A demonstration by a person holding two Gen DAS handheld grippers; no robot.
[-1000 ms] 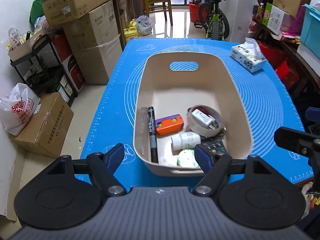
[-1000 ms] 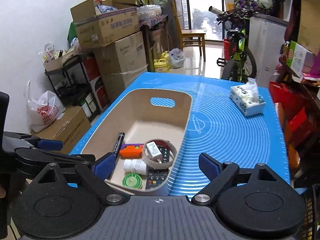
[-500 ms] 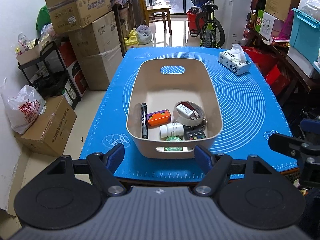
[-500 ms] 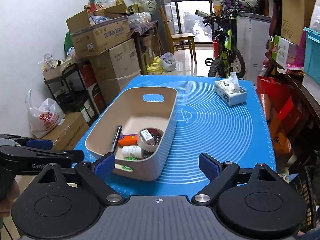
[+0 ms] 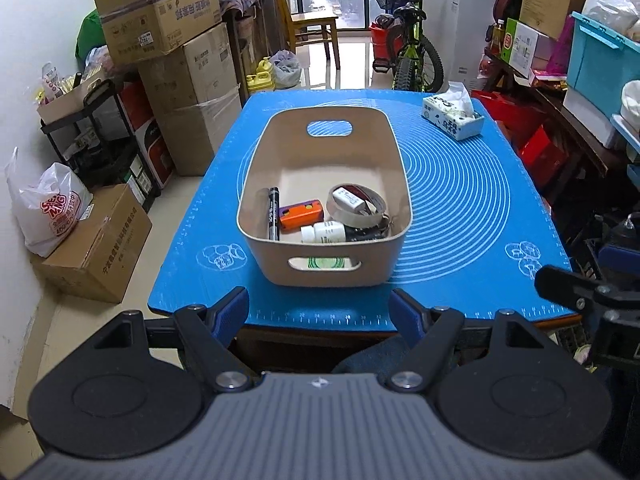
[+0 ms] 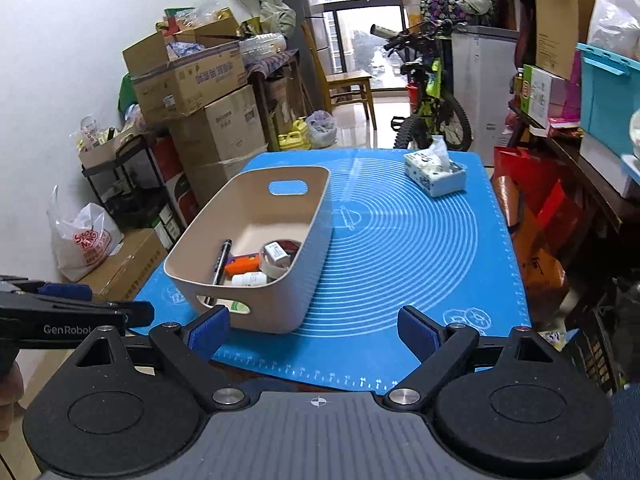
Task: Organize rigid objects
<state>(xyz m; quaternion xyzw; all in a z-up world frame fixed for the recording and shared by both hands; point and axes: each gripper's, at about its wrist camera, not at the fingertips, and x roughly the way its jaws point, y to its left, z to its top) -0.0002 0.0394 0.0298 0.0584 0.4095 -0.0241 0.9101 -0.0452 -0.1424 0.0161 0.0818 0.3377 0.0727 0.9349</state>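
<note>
Left wrist view: left claw (image 5: 319, 314), jaws wide apart and empty, hangs off the near edge of the counter (image 5: 472, 208). Beige bin (image 5: 324, 264) stands mid-mat holding a marker (image 5: 273, 218), orange box (image 5: 301, 214), tape roll (image 5: 356, 210) and white bottle (image 5: 324, 233), apparently gathered there as the sorting place. Tissue box (image 5: 452, 114) sits apart at the far corner.

Right wrist view: right claw (image 6: 314, 334), also spread and empty, faces the bin (image 6: 256, 300) from its right; nothing loose lies on the mat, so sorting looks finished.

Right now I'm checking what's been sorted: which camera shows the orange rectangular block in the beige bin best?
The left wrist view: the orange rectangular block shows nearly whole from above. In the right wrist view the beige bin wall hides its lower edge.
</note>
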